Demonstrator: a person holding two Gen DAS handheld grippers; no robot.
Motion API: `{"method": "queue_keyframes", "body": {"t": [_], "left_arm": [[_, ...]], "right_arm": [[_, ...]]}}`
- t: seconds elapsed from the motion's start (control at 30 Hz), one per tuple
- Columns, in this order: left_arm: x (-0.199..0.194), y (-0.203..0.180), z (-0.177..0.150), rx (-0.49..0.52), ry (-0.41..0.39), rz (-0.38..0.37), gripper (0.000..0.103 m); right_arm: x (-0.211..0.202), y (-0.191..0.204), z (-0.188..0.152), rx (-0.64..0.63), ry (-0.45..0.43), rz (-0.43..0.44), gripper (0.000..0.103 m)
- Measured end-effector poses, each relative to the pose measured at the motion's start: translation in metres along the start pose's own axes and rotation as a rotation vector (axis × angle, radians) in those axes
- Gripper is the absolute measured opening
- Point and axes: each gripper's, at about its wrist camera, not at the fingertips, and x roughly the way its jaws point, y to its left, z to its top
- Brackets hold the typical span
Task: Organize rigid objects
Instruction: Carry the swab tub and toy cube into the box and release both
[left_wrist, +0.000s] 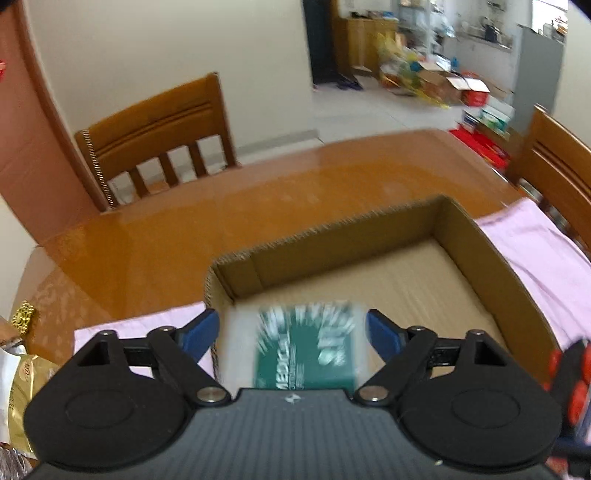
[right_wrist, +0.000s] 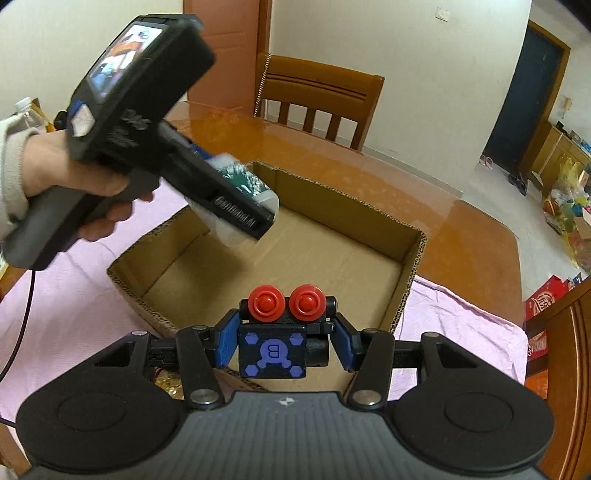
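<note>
Illumination: bright, even daylight in both views; white walls well lit.
Glare: broad pale sheen on the glossy orange surface, strongest toward the far chair.
Shadows: soft, shallow; inner walls of the cardboard box darker than its floor.
Blur: green-and-white packet smeared by motion in the left wrist view; blurred too in the right wrist view.
Sharpness: robot toy crisp.
Distortion: strong fisheye bending; dark corners.
</note>
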Motion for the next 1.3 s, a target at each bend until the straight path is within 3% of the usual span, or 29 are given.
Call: {"method": "queue_keyframes", "body": {"t": [0.27,0.63,0.97,1.03,1.07,1.1,1.3], "left_arm": [[-0.023,0.008,-0.005,0.011,0.024,-0.041,0.094],[-0.063,0.038,-0.044,-0.064,0.018,0.026,0.096],[-0.074,0.036,-0.056,-0.104,0.020,-0.015,0.096],[-0.074,0.034,-0.056,-0.099,0.020,-0.021,0.096],[-0.075,0.034,-0.056,-0.098,0.020,-0.024,0.096],[-0.076,0.033,-0.057,-0.096,0.017,-0.028,0.096],[-0.081,0.032,-0.058,-0.107,0.000,-0.035,0.097]], "right_arm": [[0.006,-0.002,0.006,-0.002,0.008,-0.015,0.057],[0.045,-0.025,0.031,-0.001,0.038,-0.045,0.057],[0.083,-0.044,0.069,0.014,0.051,-0.070,0.058],[0.086,-0.046,0.076,0.023,0.036,-0.071,0.070],[0.087,-0.047,0.078,0.025,0.028,-0.075,0.086],[0.086,-0.047,0.081,0.023,0.014,-0.079,0.093],[0.077,-0.041,0.083,0.002,-0.021,-0.083,0.101]]}}
